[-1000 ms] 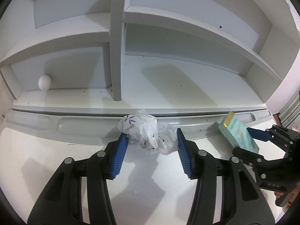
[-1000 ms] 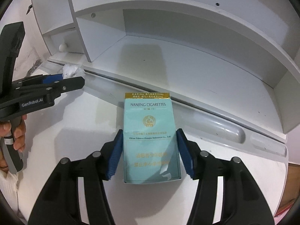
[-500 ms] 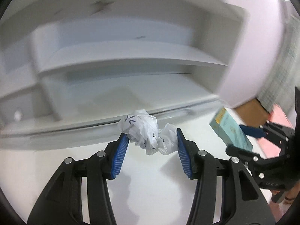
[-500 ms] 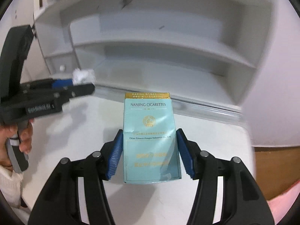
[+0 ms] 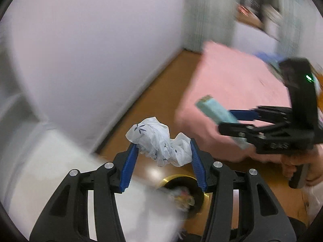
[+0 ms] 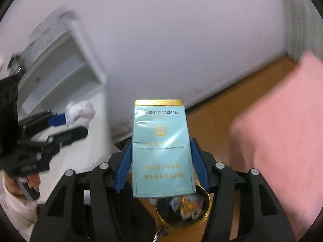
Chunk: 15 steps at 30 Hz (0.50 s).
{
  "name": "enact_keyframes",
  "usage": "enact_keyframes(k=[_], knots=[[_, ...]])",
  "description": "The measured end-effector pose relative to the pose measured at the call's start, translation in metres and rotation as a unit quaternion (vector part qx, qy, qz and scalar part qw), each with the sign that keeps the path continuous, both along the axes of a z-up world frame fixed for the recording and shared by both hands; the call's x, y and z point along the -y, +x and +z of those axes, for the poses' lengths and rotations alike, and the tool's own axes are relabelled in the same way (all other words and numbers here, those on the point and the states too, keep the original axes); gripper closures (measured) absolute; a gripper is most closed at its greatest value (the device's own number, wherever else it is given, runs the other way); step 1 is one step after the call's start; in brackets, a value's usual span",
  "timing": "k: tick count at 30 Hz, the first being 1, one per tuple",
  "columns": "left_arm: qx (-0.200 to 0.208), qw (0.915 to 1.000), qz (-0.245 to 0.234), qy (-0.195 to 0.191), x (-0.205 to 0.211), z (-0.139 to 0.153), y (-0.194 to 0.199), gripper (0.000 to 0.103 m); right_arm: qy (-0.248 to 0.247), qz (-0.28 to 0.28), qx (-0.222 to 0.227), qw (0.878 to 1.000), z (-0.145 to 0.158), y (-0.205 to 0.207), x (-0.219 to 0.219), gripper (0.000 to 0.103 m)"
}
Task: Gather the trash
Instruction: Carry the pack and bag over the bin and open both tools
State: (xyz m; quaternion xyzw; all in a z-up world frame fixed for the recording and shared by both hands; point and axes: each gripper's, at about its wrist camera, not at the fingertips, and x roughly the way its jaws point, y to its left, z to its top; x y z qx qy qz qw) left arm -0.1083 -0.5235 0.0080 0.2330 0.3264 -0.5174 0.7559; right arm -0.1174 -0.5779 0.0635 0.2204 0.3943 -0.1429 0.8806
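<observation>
My left gripper (image 5: 162, 157) pinches a crumpled white plastic bag with blue flowers (image 5: 159, 143). My right gripper (image 6: 161, 166) squeezes a light blue cigarette box with a gold top (image 6: 161, 151). Both hang just above the round gold-rimmed trash bin (image 6: 205, 214), which holds blurry colourful scraps (image 6: 186, 203).

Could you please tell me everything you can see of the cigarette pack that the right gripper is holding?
The cigarette pack is a flat, light teal box with a gold band along its top edge and gold print; the front reads "NANJING CIGARETTES" above an emblem. It looks wrapped in glossy film, slightly creased near the top. The right gripper is shut on it, blue pads pressing its two long sides, the top pointing away from the camera. It hangs in the air above a gold-rimmed bin on the wooden floor. In the left wrist view it shows edge-on.
</observation>
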Motion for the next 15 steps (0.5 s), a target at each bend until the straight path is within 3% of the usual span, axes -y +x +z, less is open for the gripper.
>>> enact_keyframes(k=[3,6,8,9,12,13,15], knots=[[0.007,0.9985,-0.038,0.040,0.045,-0.041,-0.035,0.053,0.070,-0.043,-0.016,0.997,-0.046,-0.042,0.039,0.047],[0.000,0.9934,-0.060,0.098,0.081,-0.099,-0.060,0.053,0.149,-0.086,-0.030,0.985,-0.106,-0.075,0.068,0.048],[-0.029,0.9855,-0.061,0.155,0.098,-0.154,-0.063,0.053,0.210,-0.107,-0.044,0.971,-0.156,-0.087,0.076,0.047],[-0.057,0.9784,-0.057,0.191,0.104,-0.189,-0.059,0.053,0.234,-0.112,-0.053,0.964,-0.179,-0.090,0.077,0.048],[-0.085,0.9579,-0.046,0.270,0.104,-0.265,-0.044,0.054,0.306,-0.119,-0.097,0.940,-0.258,-0.091,0.065,0.048],[-0.111,0.9448,-0.036,0.306,0.103,-0.300,-0.034,0.054,0.326,-0.118,-0.113,0.931,-0.283,-0.089,0.060,0.048],[-0.136,0.9292,-0.016,0.343,0.097,-0.331,-0.020,0.054,0.364,-0.122,-0.136,0.914,-0.327,-0.085,0.053,0.048]])
